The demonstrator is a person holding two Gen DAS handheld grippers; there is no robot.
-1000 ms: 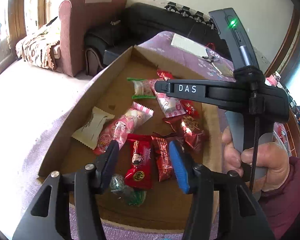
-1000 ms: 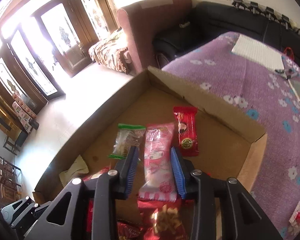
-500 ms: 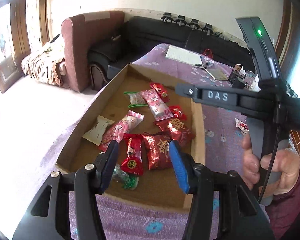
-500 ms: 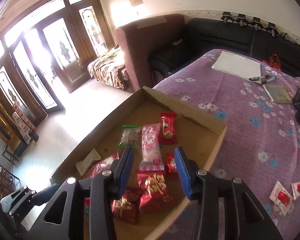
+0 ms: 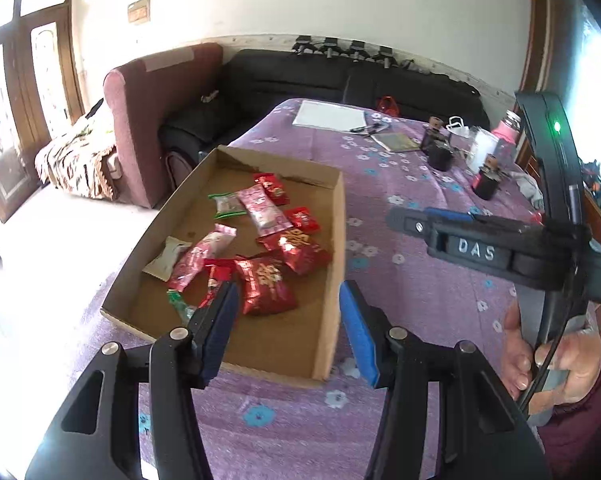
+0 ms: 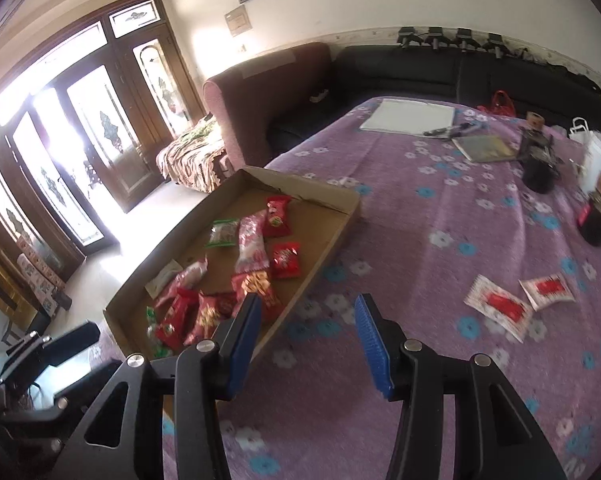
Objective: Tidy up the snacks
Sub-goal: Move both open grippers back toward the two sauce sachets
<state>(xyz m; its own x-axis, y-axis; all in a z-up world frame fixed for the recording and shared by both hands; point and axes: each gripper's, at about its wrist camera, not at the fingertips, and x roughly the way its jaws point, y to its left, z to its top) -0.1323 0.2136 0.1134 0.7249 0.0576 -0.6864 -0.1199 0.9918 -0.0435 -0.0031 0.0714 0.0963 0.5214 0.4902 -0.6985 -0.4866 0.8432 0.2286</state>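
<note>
Snack packets (image 5: pixel 265 276) piled in cardboard tray (image 5: pixel 337 240), just ahead of left gripper (image 5: pixel 286 322); right gripper (image 6: pixel 306 338) beside tray; both spread wide, holding nothing.

Red, pink and green wrapped snacks (image 5: pixel 260 248) lie flat in the shallow brown cardboard box (image 5: pixel 332 280); two white-and-red packets (image 6: pixel 516 300) lie right of it on the cloth.

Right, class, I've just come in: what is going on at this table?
A person holds a claw in each hand, sorting snacks. Most packets already lie in the cardboard tray on the purple cloth. The left claw hangs open and empty over the tray's near end. The right claw is open and empty too, over the cloth beside the tray. Two white-and-red packets lie outside the tray to its right, probably next to be gathered.
</note>
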